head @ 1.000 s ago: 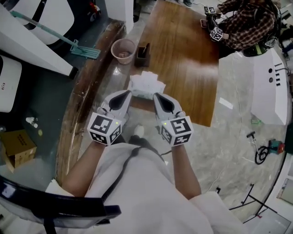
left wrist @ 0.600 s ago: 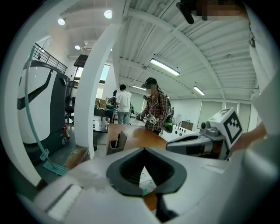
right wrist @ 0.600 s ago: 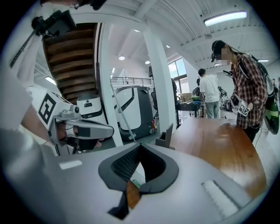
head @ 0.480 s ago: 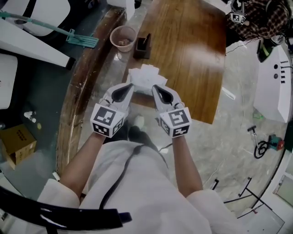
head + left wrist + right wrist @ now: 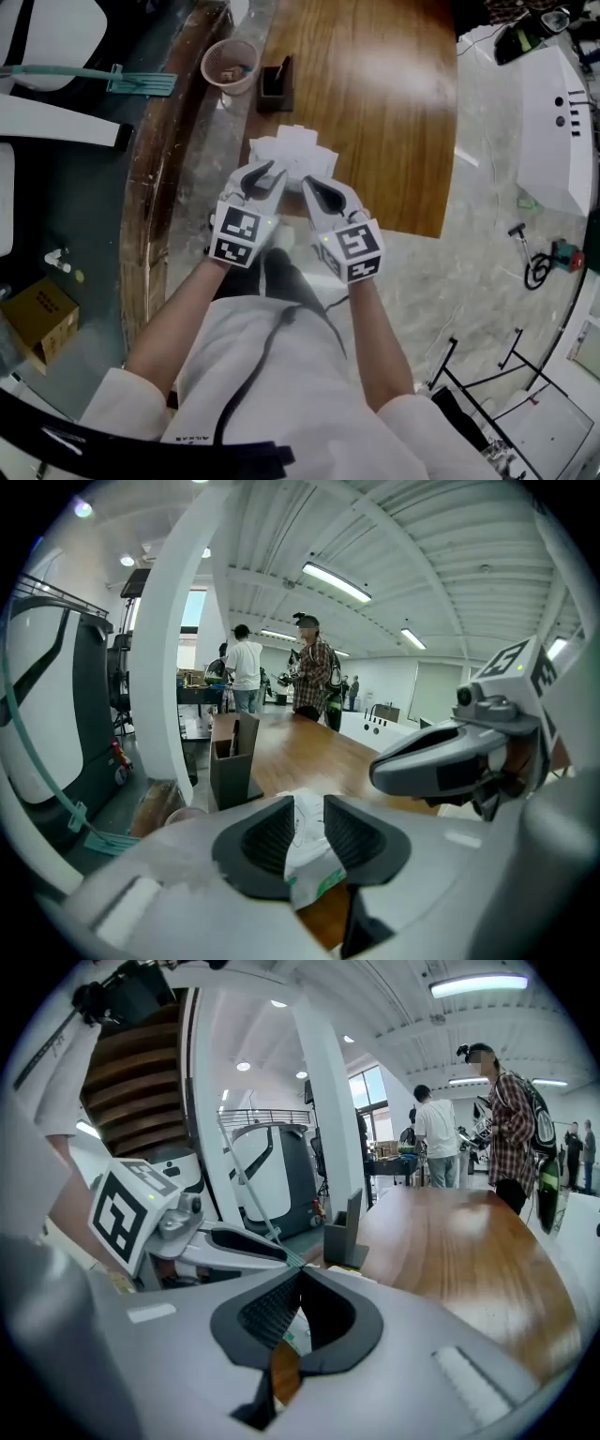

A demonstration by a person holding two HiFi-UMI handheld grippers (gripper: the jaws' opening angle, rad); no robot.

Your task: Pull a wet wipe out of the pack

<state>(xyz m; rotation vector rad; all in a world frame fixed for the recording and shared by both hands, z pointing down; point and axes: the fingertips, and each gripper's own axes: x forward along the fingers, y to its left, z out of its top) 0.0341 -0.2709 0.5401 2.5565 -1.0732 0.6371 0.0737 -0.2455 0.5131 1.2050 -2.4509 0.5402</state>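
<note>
The white wet wipe pack (image 5: 291,153) lies near the front left corner of the wooden table (image 5: 375,112), with a crumpled white wipe on top. My left gripper (image 5: 266,174) is at the pack's near edge and its jaws are opening. In the left gripper view the left gripper (image 5: 307,808) shows a gap with the pack (image 5: 307,850) just beyond it, and nothing is pressed between the pads. My right gripper (image 5: 310,185) sits beside it at the same edge. In the right gripper view the right gripper (image 5: 300,1274) has its tips meeting, and I see nothing caught between them.
A paper cup (image 5: 230,64) and a dark holder box (image 5: 274,82) stand behind the pack at the table's far left. A glass surface with a wooden rim (image 5: 155,187) runs along the left. A teal mop (image 5: 112,80) and a cardboard box (image 5: 37,314) lie beyond. People stand far off.
My left gripper's jaws, shut before, now stand apart. Both grippers have sunk a little and stayed at the pack's near edge. The right jaws remain together.
</note>
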